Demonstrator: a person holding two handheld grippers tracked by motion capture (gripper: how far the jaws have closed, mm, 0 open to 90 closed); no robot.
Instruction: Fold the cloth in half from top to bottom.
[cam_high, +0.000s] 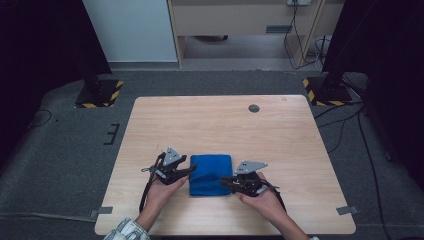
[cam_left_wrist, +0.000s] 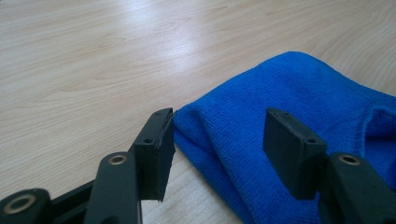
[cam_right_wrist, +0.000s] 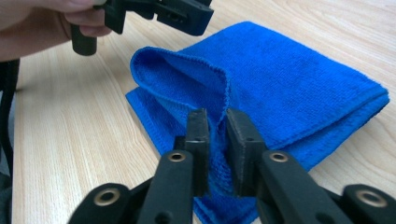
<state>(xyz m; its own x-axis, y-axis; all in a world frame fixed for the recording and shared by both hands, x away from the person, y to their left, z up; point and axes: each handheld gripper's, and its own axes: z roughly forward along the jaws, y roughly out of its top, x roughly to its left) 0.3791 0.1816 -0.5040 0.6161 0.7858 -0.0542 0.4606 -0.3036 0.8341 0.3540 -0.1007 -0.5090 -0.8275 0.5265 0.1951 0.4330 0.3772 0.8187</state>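
Note:
A folded blue cloth (cam_high: 211, 174) lies on the near middle of the wooden table (cam_high: 225, 125). My left gripper (cam_high: 191, 170) is at the cloth's left edge, and in the left gripper view its jaws (cam_left_wrist: 219, 135) stand open astride a corner of the cloth (cam_left_wrist: 289, 88) without pressing it. My right gripper (cam_high: 224, 180) is at the cloth's right front. In the right gripper view its jaws (cam_right_wrist: 217, 135) stand narrowly apart, with a raised fold of the cloth's top layer (cam_right_wrist: 187, 74) running down between them. The left gripper (cam_right_wrist: 187, 14) hovers over the cloth's far edge there.
A round grey grommet (cam_high: 254, 108) sits in the tabletop at the back right. Black stands with yellow-striped bases (cam_high: 99, 93) (cam_high: 325, 91) rise off both far corners. Grey tape tabs (cam_high: 347, 210) mark the near corners. The person's hands enter from the near edge.

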